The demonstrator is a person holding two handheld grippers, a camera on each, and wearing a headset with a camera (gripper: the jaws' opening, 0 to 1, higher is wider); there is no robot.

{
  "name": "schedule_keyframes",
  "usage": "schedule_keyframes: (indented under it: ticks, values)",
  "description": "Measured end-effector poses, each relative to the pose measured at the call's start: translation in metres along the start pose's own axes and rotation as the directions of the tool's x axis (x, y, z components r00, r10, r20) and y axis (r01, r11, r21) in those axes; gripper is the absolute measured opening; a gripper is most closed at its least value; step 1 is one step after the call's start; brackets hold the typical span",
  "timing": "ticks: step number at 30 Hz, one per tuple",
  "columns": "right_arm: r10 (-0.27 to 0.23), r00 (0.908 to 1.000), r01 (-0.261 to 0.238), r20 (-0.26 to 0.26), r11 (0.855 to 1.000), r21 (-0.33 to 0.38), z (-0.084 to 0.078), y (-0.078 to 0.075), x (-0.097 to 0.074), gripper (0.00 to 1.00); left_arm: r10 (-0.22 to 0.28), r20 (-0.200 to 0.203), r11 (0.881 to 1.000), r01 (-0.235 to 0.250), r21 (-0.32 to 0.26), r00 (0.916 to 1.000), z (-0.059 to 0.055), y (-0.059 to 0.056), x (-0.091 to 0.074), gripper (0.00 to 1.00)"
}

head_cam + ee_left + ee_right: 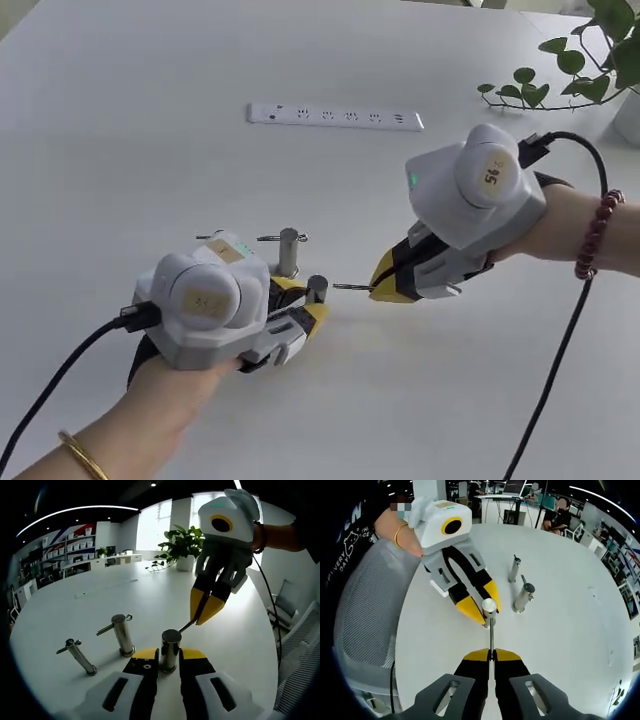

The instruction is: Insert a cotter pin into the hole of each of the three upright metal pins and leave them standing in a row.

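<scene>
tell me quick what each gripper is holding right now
left gripper: closed on an upright metal pin
right gripper: closed on a cotter pin, pointed at that pin

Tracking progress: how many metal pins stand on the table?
3. The nearest pin sits in the jaws of the left gripper, where the right gripper holds a cotter pin at it. The middle pin and far pin stand beside it, each already carrying a cotter pin.

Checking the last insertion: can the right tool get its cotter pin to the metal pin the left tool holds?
Probably yes. The right tool grips the cotter pin, whose tip is at the top of the metal pin in the left tool; nothing lies between.
</scene>
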State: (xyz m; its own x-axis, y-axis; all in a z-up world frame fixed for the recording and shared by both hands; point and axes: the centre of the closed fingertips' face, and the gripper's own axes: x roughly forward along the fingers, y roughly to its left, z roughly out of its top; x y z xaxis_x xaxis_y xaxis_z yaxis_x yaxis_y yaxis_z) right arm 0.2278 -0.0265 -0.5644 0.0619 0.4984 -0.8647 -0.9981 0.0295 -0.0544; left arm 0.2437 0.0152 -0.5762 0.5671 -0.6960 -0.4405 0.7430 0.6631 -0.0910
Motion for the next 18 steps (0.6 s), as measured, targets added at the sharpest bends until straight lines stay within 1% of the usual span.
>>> schedule_keyframes:
  ticks: [2,11,18]
  values:
    - [0.001,1.0,-0.001,-0.001,1.0,-0.006,0.0008,0.0003,0.0009,0.0,-0.002,0.0,1.0,0.002,0.008,1.0,0.0006,-0.0007,0.0012,0.14]
    - [0.006,1.0,-0.006,0.003,1.0,-0.017,0.0041,-0.0003,0.0023,0.0,-0.006,-0.02,1.0,0.006,0.015,0.9998,-0.0052,-0.0012,0.004,0.12]
    - [0.01,1.0,-0.01,-0.001,1.0,-0.029,0.0053,0.0001,0.0033,0.0,-0.011,-0.021,1.0,0.011,0.013,0.9997,-0.0061,-0.0012,0.0045,0.12]
